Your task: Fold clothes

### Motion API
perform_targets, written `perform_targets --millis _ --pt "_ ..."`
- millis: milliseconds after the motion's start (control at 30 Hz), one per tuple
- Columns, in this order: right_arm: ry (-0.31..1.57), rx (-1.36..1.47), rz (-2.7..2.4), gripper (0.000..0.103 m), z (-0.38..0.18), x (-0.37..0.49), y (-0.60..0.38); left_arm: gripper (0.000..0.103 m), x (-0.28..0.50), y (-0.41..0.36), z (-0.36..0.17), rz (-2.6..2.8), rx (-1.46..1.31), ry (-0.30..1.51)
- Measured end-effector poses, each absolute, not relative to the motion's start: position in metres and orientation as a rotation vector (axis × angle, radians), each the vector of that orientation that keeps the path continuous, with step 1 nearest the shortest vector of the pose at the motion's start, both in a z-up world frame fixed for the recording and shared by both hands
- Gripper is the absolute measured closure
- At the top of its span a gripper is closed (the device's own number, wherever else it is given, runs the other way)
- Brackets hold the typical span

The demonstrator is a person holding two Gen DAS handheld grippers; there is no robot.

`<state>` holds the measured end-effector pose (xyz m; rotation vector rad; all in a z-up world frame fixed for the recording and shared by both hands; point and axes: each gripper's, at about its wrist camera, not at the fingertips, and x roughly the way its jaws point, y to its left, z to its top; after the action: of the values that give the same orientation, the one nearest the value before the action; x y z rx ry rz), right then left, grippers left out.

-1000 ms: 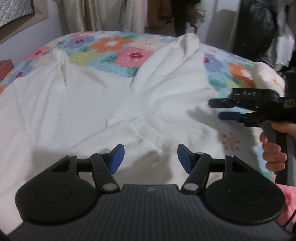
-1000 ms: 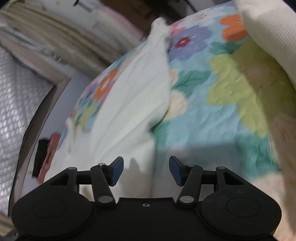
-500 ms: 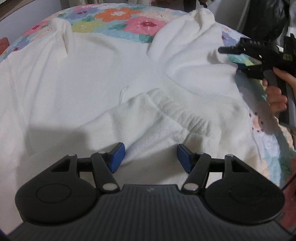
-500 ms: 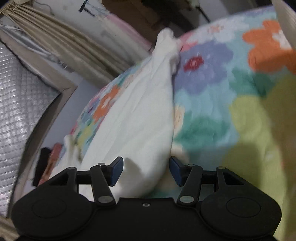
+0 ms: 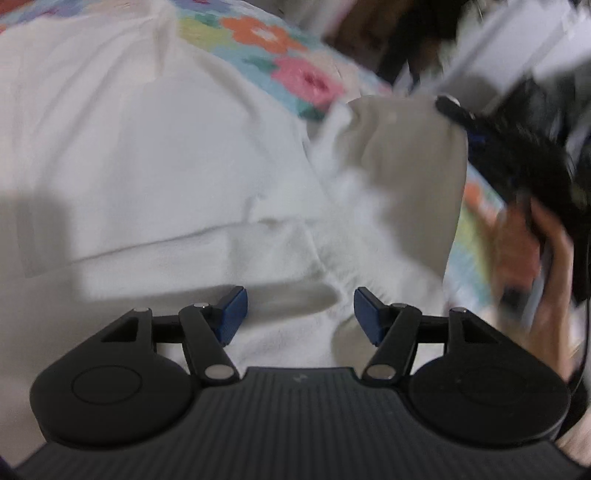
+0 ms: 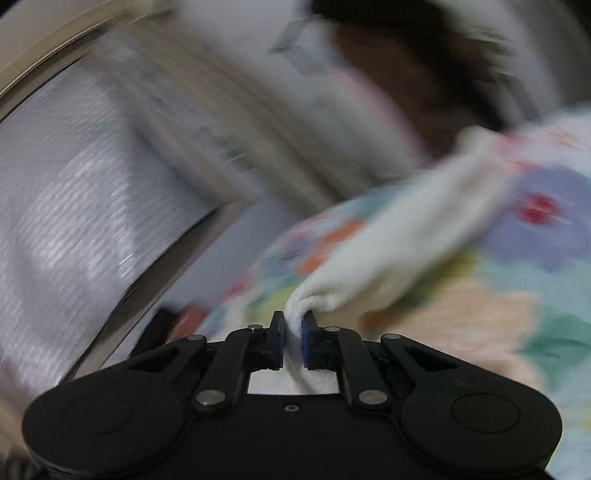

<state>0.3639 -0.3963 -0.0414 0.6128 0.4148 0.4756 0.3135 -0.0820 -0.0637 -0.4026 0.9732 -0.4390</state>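
A white fleece garment [image 5: 155, 155] lies spread over a flowered bedspread [image 5: 288, 55]. My left gripper [image 5: 300, 319] hovers open just above its folded lower part, nothing between the blue pads. In the right wrist view my right gripper [image 6: 293, 341] is closing, and its jaws pinch a fold of the garment's white sleeve [image 6: 399, 236], which trails off to the right. The left wrist view shows that sleeve [image 5: 413, 170] lifted off the bed, the right gripper [image 5: 517, 155] and a hand [image 5: 532, 251] at its top right. Both views are motion-blurred.
The bedspread [image 6: 498, 295] runs under and right of the sleeve. A quilted silver panel [image 6: 74, 206] and pale curtains [image 6: 240, 129] stand behind the bed. Dark hanging clothes [image 5: 424, 33] are beyond the far edge.
My right gripper went from open around the sleeve's edge to pinching it and rose, lifting the sleeve. My left gripper rolled and slid low over the garment, staying open.
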Motion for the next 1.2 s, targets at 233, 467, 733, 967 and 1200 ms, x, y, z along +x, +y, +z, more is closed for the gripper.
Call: perform_targets --millis 233,467,733,967,1200 --pt "0.673 0.308 0.913 0.091 -0.045 0.321 -0.266 0.041 0.269 -0.007 -0.039 -0.275 -0.483 0.853" --pt "0.857 0.117 0.741 0.087 -0.084 0.271 -0.231 0.04 0.247 -0.013 -0.035 -0.247 -0.273 0.838" --pt "0.799 0.548 0.549 0.049 -0.063 0.261 -0.302 0.04 0.224 -0.029 -0.041 -0.291 -0.268 0.871" --pt "0.728 0.831 0.336 0.039 -0.086 0.295 -0.371 0.04 0.209 -0.018 -0.056 -0.259 -0.299 0.908" --pt "0.665 0.668 0.252 0.078 -0.096 0.319 -0.354 0.04 0.195 -0.011 -0.058 -0.212 -0.255 0.912"
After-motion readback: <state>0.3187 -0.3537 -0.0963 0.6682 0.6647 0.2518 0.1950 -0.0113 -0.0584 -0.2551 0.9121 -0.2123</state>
